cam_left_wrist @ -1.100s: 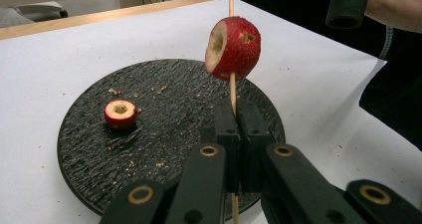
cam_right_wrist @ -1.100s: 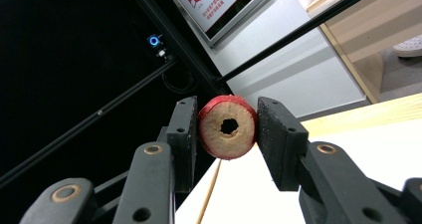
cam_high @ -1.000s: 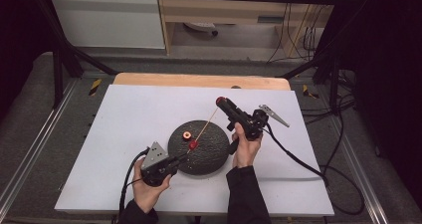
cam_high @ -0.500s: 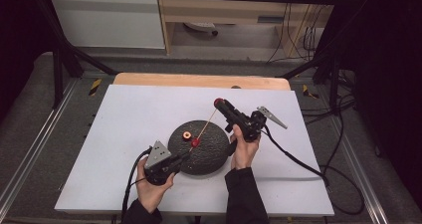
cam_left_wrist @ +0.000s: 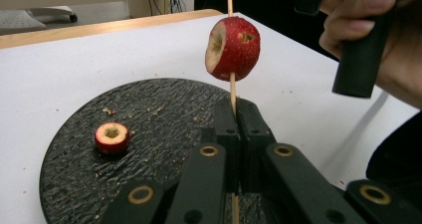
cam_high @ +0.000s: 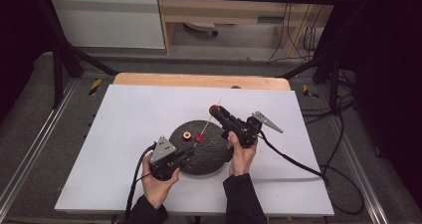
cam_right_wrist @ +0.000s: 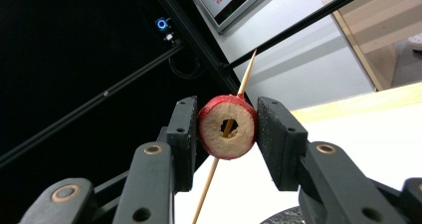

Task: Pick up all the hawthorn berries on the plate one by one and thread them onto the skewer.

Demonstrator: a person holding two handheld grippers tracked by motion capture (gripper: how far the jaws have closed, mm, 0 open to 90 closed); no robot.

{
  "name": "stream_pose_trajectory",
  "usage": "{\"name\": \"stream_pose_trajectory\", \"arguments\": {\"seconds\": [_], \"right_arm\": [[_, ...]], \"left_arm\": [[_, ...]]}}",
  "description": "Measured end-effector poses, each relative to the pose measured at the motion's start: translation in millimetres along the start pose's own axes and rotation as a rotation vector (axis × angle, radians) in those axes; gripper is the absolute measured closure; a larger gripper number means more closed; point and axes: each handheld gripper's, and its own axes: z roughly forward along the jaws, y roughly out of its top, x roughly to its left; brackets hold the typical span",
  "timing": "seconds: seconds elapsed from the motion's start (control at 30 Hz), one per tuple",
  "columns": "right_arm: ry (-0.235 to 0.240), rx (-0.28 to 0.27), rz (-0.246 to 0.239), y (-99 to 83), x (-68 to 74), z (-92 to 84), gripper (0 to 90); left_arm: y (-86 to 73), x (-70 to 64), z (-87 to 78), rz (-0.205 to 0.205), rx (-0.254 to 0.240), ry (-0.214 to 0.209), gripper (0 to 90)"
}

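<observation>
The left gripper [cam_left_wrist: 234, 114] has its jaws pressed together on the lower end of a thin wooden skewer [cam_left_wrist: 232, 87], which rises from the clamp nearly upright in the left gripper view. In the high view the same skewer [cam_high: 206, 127] runs as a slanted line from the left gripper [cam_high: 185, 157] up and to the right toward the right gripper [cam_high: 217, 109], its pointed end uppermost.

The right gripper [cam_right_wrist: 228, 127] is closed on a round red fruit slice with a cored hole [cam_right_wrist: 227, 127], one pad on each side of its rim. The skewer [cam_right_wrist: 234, 112] passes through that hole, its sharp tip poking out above and beyond the slice.

Lower on the stick, just above the left jaws, sits a red cored fruit piece with a pale cut face [cam_left_wrist: 233, 48], already threaded.

Beneath both grippers lies a round black rough-textured plate [cam_left_wrist: 164, 109] on the white table sheet [cam_high: 124, 114]. On the plate rests one more small red ring-shaped slice [cam_left_wrist: 112, 137], flat, hole up, well apart from the left jaws, with a few crumbs near it.
</observation>
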Motion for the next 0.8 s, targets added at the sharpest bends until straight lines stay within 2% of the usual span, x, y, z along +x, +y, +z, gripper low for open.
{"name": "stream_pose_trajectory", "arguments": {"seconds": [0.6, 0.8], "right_arm": [[0.011, 0.081, -0.039, -15.0, 5.4, -6.5, 61.9], [0.014, 0.117, -0.035, -19.9, 6.0, -7.2, 61.8]], "left_arm": [[9.2, 2.1, 9.0, 0.002, 0.006, -0.013, 88.4], [9.8, 2.7, 11.3, 0.003, 0.014, -0.011, 88.4]]}}
